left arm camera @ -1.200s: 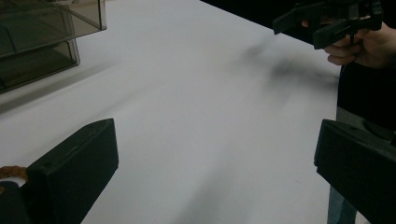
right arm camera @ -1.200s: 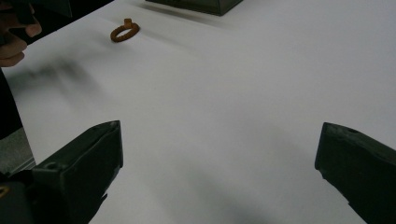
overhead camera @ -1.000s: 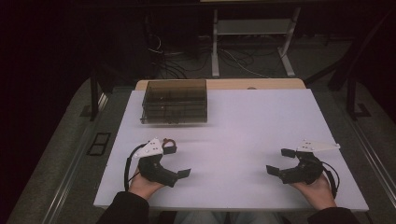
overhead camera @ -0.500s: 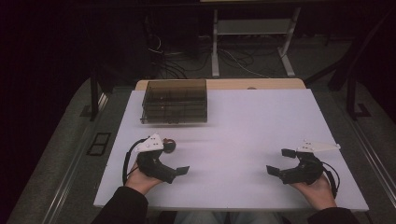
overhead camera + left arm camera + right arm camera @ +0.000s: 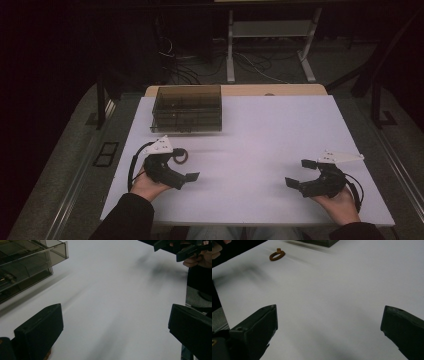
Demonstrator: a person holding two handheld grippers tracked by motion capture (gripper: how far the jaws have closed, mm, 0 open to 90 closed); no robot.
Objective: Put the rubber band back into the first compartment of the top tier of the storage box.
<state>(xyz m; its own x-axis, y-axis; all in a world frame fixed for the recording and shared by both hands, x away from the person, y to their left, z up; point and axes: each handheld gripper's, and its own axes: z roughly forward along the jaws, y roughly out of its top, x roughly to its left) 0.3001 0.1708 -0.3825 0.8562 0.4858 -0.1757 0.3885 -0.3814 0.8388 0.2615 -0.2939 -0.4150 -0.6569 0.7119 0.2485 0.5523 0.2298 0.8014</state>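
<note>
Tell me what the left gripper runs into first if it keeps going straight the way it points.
Probably nothing close: the left gripper, jaws open, points across bare white table. Farther along that line is the right gripper in the person's hand. The smoky drawer box lies off to the side.

Left hand-held gripper (image 5: 186, 176) and right hand-held gripper (image 5: 299, 172), jaws wide apart.

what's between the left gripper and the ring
Nothing visible. The ring lies on bare table right beside the left gripper, whose fingers are open; the drawer box sits farther back, out of the way.
</note>
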